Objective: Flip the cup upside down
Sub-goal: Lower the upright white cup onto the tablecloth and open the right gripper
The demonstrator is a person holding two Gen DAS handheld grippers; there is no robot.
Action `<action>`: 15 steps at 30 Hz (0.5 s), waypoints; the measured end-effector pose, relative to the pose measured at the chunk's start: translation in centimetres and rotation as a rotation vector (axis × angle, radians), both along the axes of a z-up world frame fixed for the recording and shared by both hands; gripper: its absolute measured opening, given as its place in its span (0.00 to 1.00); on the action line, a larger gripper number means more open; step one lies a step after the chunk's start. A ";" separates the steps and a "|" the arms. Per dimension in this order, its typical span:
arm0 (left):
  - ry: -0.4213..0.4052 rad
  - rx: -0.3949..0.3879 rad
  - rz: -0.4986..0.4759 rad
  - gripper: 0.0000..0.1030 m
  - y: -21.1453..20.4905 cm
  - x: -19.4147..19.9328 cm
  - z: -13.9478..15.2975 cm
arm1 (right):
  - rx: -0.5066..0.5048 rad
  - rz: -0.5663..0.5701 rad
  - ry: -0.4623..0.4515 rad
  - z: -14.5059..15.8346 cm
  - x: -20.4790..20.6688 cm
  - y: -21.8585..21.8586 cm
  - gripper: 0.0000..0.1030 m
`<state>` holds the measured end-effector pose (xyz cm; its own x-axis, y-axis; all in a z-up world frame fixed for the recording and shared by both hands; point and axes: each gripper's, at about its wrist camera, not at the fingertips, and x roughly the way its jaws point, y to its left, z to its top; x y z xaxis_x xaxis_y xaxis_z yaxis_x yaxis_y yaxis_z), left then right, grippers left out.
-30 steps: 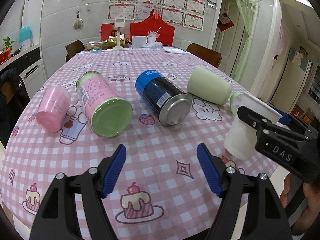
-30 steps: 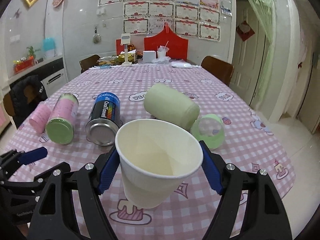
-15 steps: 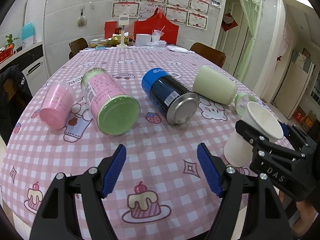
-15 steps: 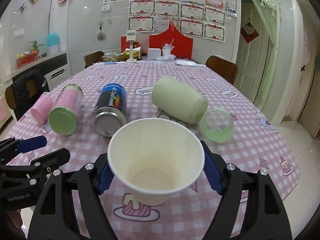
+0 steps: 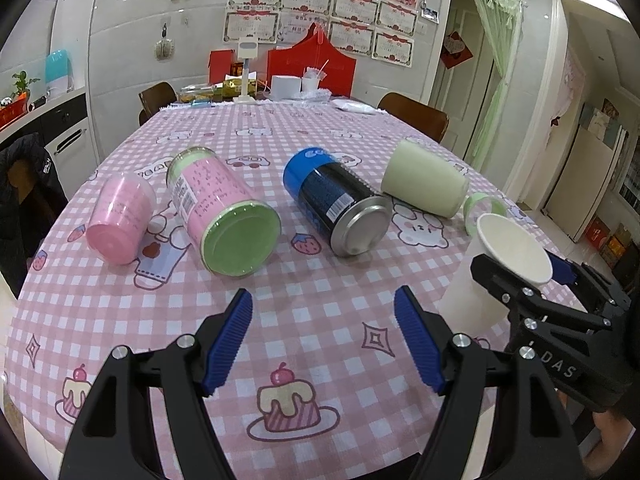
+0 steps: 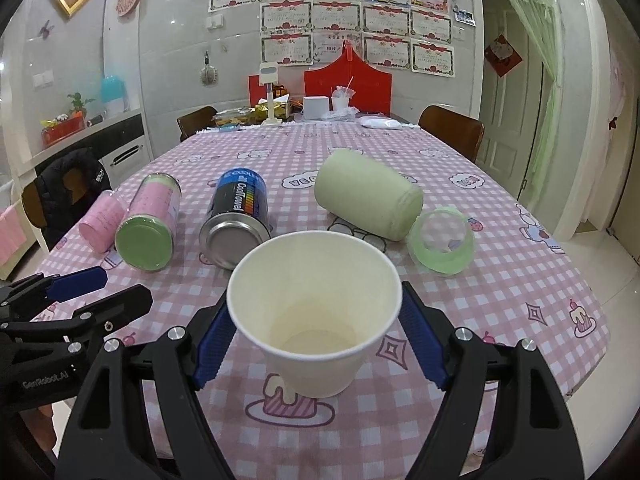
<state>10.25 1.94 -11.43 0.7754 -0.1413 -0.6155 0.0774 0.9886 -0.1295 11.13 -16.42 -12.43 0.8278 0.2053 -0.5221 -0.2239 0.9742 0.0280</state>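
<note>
A white paper cup (image 6: 316,308) stands mouth up between the blue pads of my right gripper (image 6: 316,340), which is shut on it just above the checked tablecloth near the front edge. In the left wrist view the cup (image 5: 496,272) shows at the right, tilted slightly, held by the right gripper (image 5: 520,280). My left gripper (image 5: 322,340) is open and empty over the cloth to the left of the cup.
Lying on the pink checked table (image 5: 320,128) are a pink cup (image 5: 120,216), a pink jar with a green lid (image 5: 224,212), a blue can (image 5: 340,204), a pale green jar (image 5: 424,188) and its green lid (image 6: 442,240). Chairs and clutter stand at the far end.
The right gripper has lifted and tilted the cup toward the camera, so I see more of its inside. The left gripper has hardly moved.
</note>
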 end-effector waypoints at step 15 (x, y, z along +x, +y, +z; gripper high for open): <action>-0.194 -0.002 -0.016 0.80 -1.0 -4.4 5.1 | 0.052 -0.040 -0.168 5.5 -5.9 -1.6 0.89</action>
<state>5.82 0.95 -6.38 0.8773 -0.1554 -0.4541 0.1167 0.9868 -0.1121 5.25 -17.99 -6.89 0.9105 0.1936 -0.3653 -0.1908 0.9806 0.0439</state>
